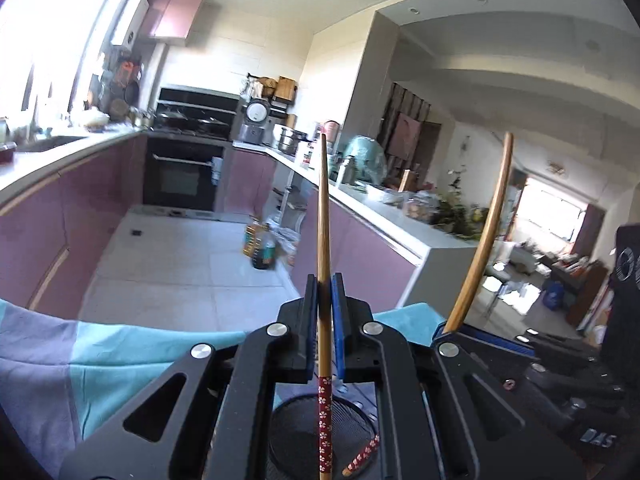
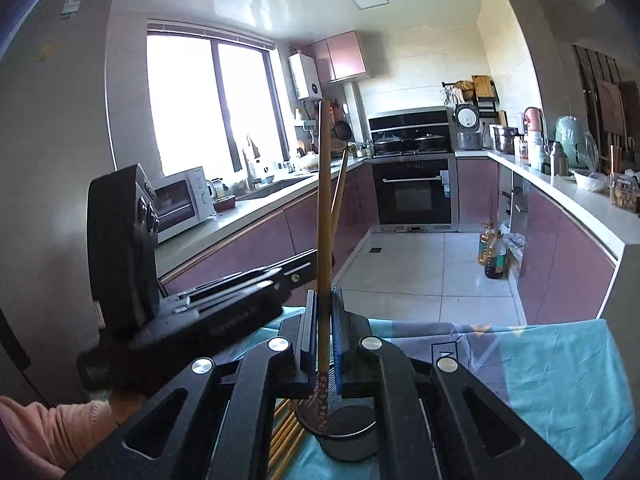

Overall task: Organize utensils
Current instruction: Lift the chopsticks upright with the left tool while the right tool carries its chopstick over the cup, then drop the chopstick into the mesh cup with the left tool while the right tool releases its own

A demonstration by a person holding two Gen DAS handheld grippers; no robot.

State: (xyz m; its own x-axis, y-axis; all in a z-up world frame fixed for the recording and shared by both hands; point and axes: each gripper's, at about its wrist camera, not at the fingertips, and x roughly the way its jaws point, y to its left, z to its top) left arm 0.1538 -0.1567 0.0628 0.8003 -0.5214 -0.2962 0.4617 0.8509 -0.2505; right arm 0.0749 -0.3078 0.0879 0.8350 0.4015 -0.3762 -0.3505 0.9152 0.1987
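My left gripper (image 1: 323,280) is shut on a bamboo chopstick (image 1: 323,220) with a red flowered end, held upright over a black mesh utensil holder (image 1: 300,432). My right gripper (image 2: 323,294) is shut on a second matching chopstick (image 2: 324,208), also upright, over the same black holder (image 2: 344,436). In the left wrist view the right gripper's body (image 1: 520,356) sits to the right with its chopstick (image 1: 486,236). In the right wrist view the left gripper's body (image 2: 208,316) is at the left, its chopstick (image 2: 339,192) behind mine. Another red-ended chopstick (image 1: 362,458) lies in the holder.
A teal and grey cloth (image 2: 560,376) covers the table under the holder. Several loose bamboo chopsticks (image 2: 286,436) lie left of the holder. Beyond the table edge is the kitchen floor (image 2: 420,264) with oil bottles (image 2: 493,254), counters on both sides and an oven (image 2: 414,196).
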